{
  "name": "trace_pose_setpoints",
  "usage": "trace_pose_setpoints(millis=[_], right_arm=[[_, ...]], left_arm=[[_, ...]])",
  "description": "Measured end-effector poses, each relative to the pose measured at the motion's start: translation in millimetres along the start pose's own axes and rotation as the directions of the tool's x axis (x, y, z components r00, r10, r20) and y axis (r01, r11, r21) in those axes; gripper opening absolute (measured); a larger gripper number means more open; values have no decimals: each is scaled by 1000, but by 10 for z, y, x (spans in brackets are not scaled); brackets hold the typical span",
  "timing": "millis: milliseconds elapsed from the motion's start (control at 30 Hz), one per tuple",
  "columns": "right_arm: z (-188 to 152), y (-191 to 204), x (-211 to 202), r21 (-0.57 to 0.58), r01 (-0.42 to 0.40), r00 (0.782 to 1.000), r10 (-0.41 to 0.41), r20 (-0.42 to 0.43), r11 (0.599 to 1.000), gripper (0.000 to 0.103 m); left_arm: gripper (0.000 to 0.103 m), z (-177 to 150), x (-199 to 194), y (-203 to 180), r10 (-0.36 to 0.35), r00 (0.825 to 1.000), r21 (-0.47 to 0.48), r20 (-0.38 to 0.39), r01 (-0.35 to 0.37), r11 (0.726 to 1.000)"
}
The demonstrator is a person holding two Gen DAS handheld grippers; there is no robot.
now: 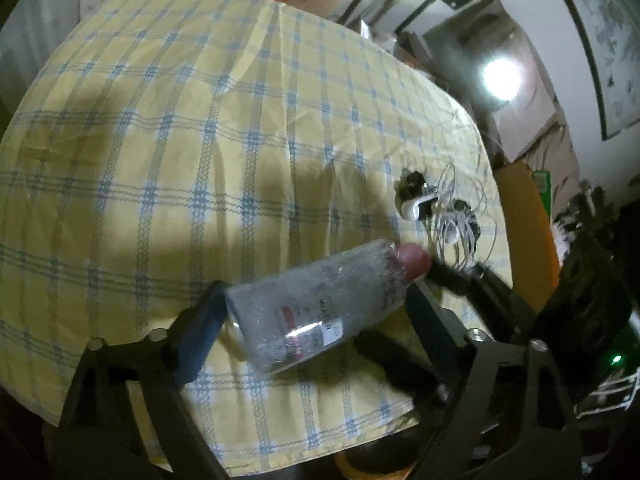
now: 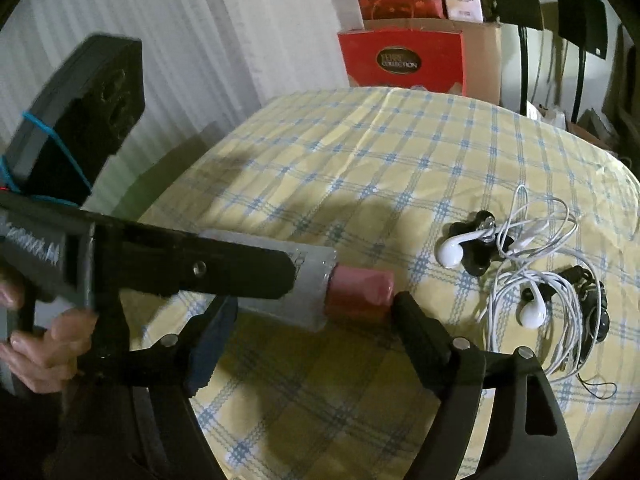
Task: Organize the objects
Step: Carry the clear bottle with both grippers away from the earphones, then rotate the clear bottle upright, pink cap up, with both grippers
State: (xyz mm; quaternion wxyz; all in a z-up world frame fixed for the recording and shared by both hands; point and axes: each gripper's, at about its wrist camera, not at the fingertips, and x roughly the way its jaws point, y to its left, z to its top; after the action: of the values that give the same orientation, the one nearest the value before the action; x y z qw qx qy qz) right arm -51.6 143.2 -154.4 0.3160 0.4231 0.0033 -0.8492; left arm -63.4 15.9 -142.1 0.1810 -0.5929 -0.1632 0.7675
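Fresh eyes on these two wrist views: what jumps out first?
The grey tube with a pink cap, held between the left gripper's fingers above the near edge of the yellow-and-blue checked tablecloth. The right gripper is open around the pink cap end. To the right on the cloth lies a tangle of white earphones over small black items, and a red box stands behind the table.

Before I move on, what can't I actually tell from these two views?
- Tube label: left wrist view, blurred and glary, mostly unreadable.
- Left hand-held gripper: the tube fills the gap, so contact on both sides is unclear.
- Right hand-held gripper: open around the pink cap; touch unclear.
- Black items under the earphones: cable-covered, unidentifiable.
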Motion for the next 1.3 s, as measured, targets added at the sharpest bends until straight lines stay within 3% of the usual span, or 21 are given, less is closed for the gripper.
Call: trace_pose_setpoints(millis=[233, 433, 467, 500, 533, 567, 600, 633, 667, 767, 800, 900, 967, 1067, 1133, 1200, 1300], right_arm=[[25, -2, -66, -23, 38, 999, -38, 7, 999, 80], [36, 87, -175, -46, 88, 995, -86, 50, 995, 79], [49, 111, -223, -59, 98, 993, -94, 65, 993, 79], [71, 144, -300, -72, 112, 990, -105, 91, 991, 79], [84, 163, -347, -76, 122, 988, -114, 105, 990, 79], [99, 186, -403, -81, 132, 985, -121, 125, 988, 76], [106, 202, -433, -84, 76, 990, -65, 127, 994, 56], [115, 209, -446, -68, -21, 994, 28, 108, 997, 55], [119, 231, -451, -48, -29, 994, 34, 107, 998, 55], [132, 319, -383, -68, 148, 987, -142, 80, 987, 56], [128, 241, -332, -45, 171, 985, -169, 45, 984, 63], [77, -23, -286, 35, 158, 987, -158, -2, 987, 62], [44, -192, -353, 92, 161, 987, -162, 0, 983, 62], [-21, -392, -517, 140, 112, 994, -114, 3, 984, 62], [-88, -448, -713, 131, 72, 997, -75, 16, 989, 62], [-165, -537, -900, 143, 84, 996, -87, 15, 986, 63], [-276, -642, -1058, 196, 57, 998, -54, -17, 979, 65]], left_arm=[[85, -60, 46, -135, 80, 997, 26, 14, -80, 996], [86, -110, -173, -279, 33, 996, 40, 83, -36, 999], [79, -109, -213, -307, 16, 996, 47, 93, -20, 999], [47, -106, -240, -355, -83, 993, 74, 85, 77, 994], [41, -120, -238, -432, -166, 985, 84, 46, 162, 983], [46, -139, -245, -502, -122, 991, 94, 46, 117, 989], [48, -156, -241, -584, -61, 997, 133, 53, 54, 990], [48, -155, -216, -609, -28, 998, 152, 52, 20, 988], [52, -142, -186, -587, -16, 999, 143, 44, 9, 990], [56, -86, -188, -301, -15, 998, 38, 56, 13, 999], [56, -73, -240, -200, 21, 996, 17, 81, -22, 1000], [70, -102, -297, 28, 97, 989, -35, 114, -94, 995], [70, -191, -313, 132, 95, 988, -29, 125, -92, 995], [73, -389, -274, 115, 39, 996, 109, 79, -48, 993], [73, -541, -231, 69, 30, 999, 203, 36, -37, 978], [73, -704, -189, 8, 21, 1000, 273, -3, -19, 962], [73, -933, -204, -141, -42, 998, 371, -41, 54, 927]])
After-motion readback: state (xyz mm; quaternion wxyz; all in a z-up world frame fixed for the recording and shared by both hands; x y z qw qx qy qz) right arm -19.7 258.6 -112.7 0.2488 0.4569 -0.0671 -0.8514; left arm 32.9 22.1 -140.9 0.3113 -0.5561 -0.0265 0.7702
